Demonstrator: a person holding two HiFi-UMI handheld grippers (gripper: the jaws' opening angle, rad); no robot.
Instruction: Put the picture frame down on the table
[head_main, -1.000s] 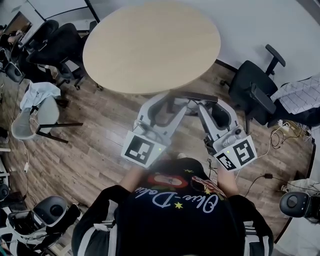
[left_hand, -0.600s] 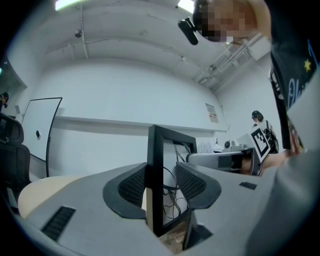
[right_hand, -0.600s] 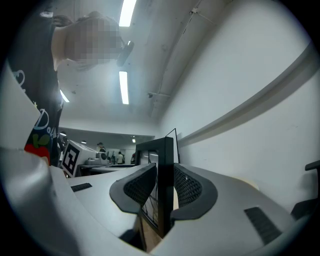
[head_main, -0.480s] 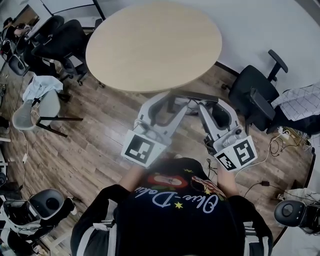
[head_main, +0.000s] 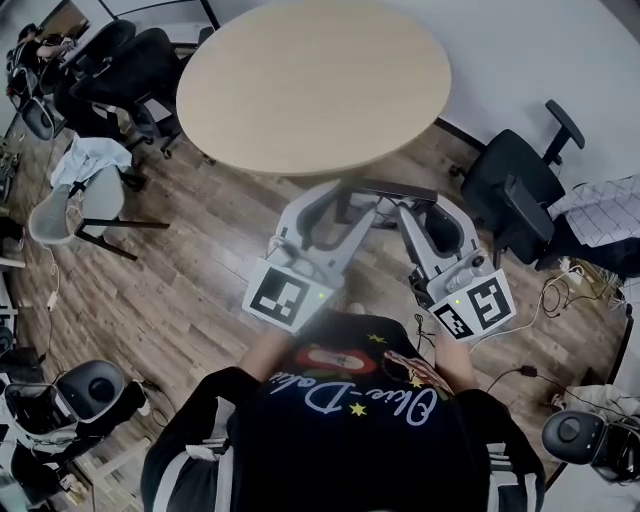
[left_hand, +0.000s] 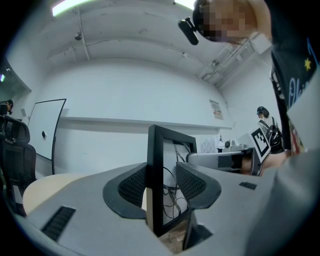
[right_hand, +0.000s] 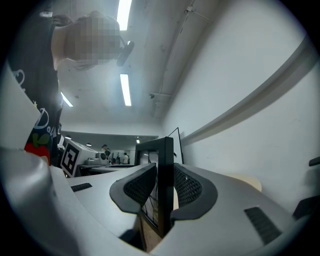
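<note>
The black rectangular picture frame (head_main: 388, 190) is pinched at opposite ends by the jaws of the left gripper (head_main: 338, 200) and right gripper (head_main: 425, 205), so that it is held steady above the floor, just short of the round pale wooden table's (head_main: 310, 80) near edge.

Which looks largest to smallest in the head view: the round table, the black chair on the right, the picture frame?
1. round table, by far the largest.
2. black chair.
3. picture frame, seen edge-on as a thin dark strip, so this view does not show its full face.
</note>
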